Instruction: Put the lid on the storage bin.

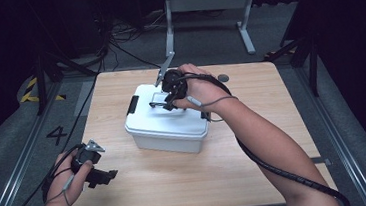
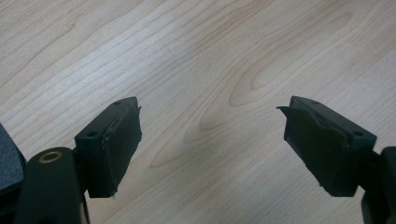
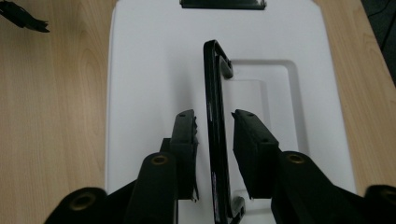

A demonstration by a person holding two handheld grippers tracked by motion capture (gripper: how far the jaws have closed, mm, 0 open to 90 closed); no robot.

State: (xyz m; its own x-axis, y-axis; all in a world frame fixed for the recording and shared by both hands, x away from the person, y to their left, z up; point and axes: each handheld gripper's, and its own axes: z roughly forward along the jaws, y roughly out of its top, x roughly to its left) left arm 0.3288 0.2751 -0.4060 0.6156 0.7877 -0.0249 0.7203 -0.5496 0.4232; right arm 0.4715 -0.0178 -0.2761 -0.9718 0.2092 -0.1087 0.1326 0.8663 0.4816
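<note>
Black handle [image 3: 215, 135] between right hand-held gripper [image 3: 215, 140] jaws, gaps visible close-up; left hand-held gripper [image 2: 210, 135] spread.

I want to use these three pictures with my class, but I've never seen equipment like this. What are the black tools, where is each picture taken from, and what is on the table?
A person holds a hand-operated two-jaw gripper in each hand. The high view looks down on a wooden table carrying a white lidded box. The other two pictures come from cameras riding on the grippers. The left gripper is open over bare wood. The right gripper sits above the lid, its jaws either side of the raised black handle; a small gap shows on each side, so it isn't clamped yet.
</note>
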